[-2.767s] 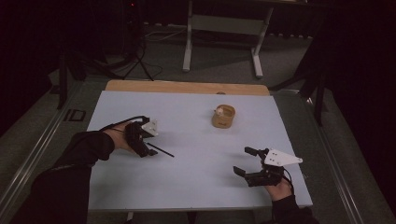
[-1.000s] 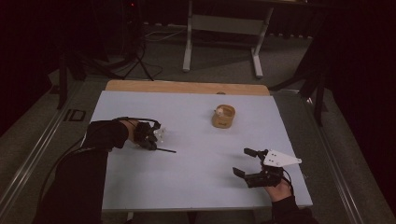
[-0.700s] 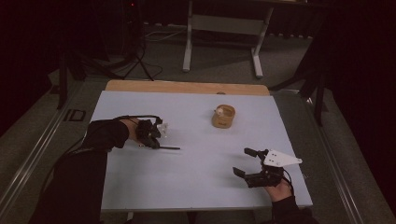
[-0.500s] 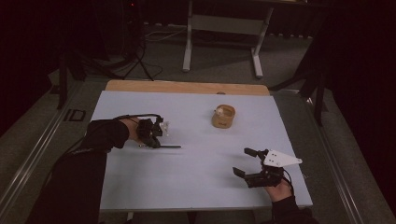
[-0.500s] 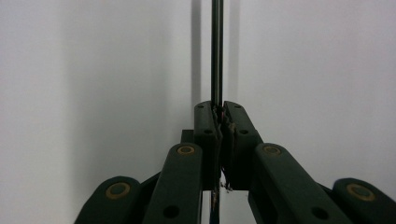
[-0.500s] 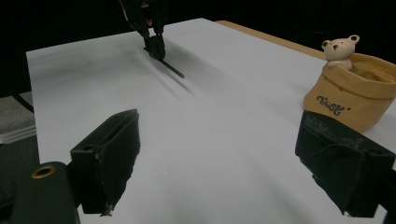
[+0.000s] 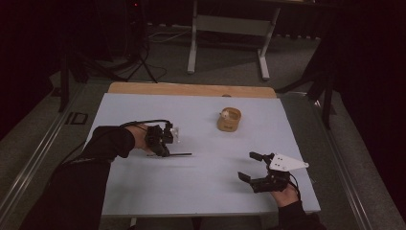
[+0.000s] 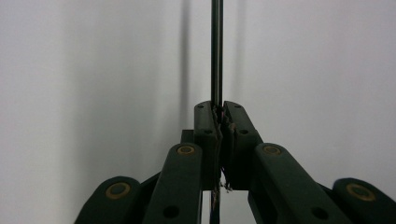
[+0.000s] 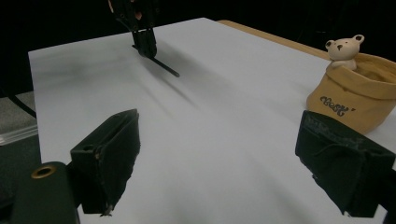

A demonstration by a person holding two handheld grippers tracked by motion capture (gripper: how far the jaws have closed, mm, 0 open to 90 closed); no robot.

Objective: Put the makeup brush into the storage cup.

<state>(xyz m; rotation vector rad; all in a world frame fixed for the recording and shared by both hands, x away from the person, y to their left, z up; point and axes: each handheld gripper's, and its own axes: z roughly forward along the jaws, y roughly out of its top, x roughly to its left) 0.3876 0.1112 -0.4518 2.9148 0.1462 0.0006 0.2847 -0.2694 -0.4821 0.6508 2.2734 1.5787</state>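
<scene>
My left gripper [image 7: 163, 151] is shut on a thin dark rod [image 7: 178, 155] over the left middle of the white table [image 7: 210, 177]. The rod sticks out to the right, toward the table's centre. In the left gripper view the rod [image 8: 216, 51] runs straight up from between the closed jaws [image 8: 220, 112]. My right gripper [image 7: 250, 166] rests near the front right edge, open, with nothing between its jaws [image 9: 229, 158]. From the right gripper view, the left gripper [image 9: 144, 44] and its rod [image 9: 163, 66] appear far off.
A tan fabric pouch [image 7: 229, 120] with a small bear figure [image 9: 343, 49] in it stands at the back right of the table. A wooden strip [image 7: 191, 89] runs along the far edge. A metal stand [image 7: 227, 24] and cables lie on the floor beyond.
The left hand has moved right and lifted a little, carrying the rod, which now lies more level. The right gripper has stayed put.
</scene>
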